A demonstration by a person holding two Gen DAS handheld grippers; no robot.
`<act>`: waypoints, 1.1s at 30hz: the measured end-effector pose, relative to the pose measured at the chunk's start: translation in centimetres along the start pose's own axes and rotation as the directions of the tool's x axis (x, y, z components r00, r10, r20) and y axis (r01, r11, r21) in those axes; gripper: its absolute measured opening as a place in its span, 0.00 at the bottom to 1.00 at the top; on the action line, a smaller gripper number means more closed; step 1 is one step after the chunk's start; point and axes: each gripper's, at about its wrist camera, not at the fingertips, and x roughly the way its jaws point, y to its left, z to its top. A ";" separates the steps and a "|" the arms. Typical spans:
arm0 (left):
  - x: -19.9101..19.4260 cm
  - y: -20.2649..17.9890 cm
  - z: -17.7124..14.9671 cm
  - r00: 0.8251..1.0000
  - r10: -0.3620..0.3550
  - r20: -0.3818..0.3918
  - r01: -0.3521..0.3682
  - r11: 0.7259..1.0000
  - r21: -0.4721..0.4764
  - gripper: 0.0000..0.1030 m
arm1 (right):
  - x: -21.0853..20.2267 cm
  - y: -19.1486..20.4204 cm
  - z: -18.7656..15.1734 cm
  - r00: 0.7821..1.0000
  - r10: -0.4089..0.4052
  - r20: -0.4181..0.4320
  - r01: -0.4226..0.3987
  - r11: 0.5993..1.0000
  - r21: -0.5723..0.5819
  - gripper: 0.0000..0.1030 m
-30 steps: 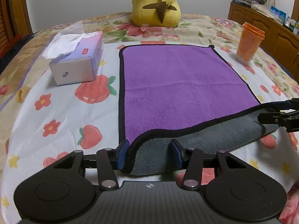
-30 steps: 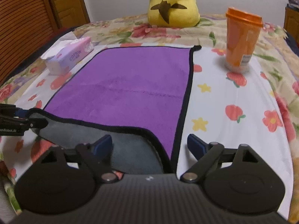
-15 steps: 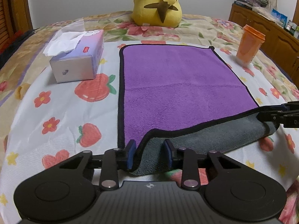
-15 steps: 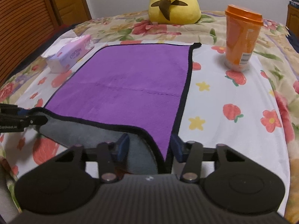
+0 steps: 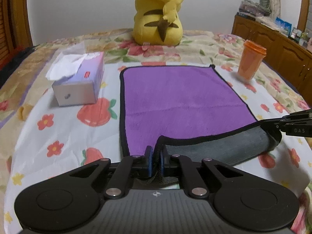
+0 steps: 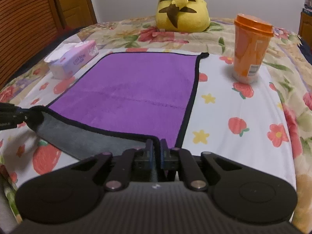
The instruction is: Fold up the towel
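Note:
A purple towel [image 5: 179,99] with black trim and a grey underside lies flat on the bed; it also shows in the right wrist view [image 6: 136,93]. Its near edge is lifted and curled back, showing the grey side [image 5: 214,150]. My left gripper [image 5: 155,154] is shut on the towel's near left corner. My right gripper [image 6: 156,146] is shut on the near right corner. Each gripper shows at the edge of the other's view, the right one [image 5: 280,124] and the left one [image 6: 19,115], pinching its corner.
A tissue box [image 5: 78,81] stands left of the towel. An orange lidded cup [image 6: 249,48] stands to the right. A yellow plush toy [image 5: 159,13] sits beyond the far edge. The bed has a flowered sheet [image 5: 58,128]. A wooden cabinet [image 5: 273,46] is at the far right.
Both grippers closed from open onto the towel's near corners. The near edge has lifted and rolled back a little further over the purple side.

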 end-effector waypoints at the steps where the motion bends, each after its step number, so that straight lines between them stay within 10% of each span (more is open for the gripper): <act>1: -0.2 0.0 0.1 1.000 -0.003 0.010 0.003 1.000 -0.001 0.10 | -0.1 0.0 0.1 1.000 -0.001 0.005 0.001 1.000 0.000 0.06; 33: -0.3 -0.2 3.2 0.990 -0.021 0.138 0.018 1.000 0.023 0.09 | -1.6 -0.7 2.6 0.987 0.032 0.159 -0.022 0.998 -0.060 0.05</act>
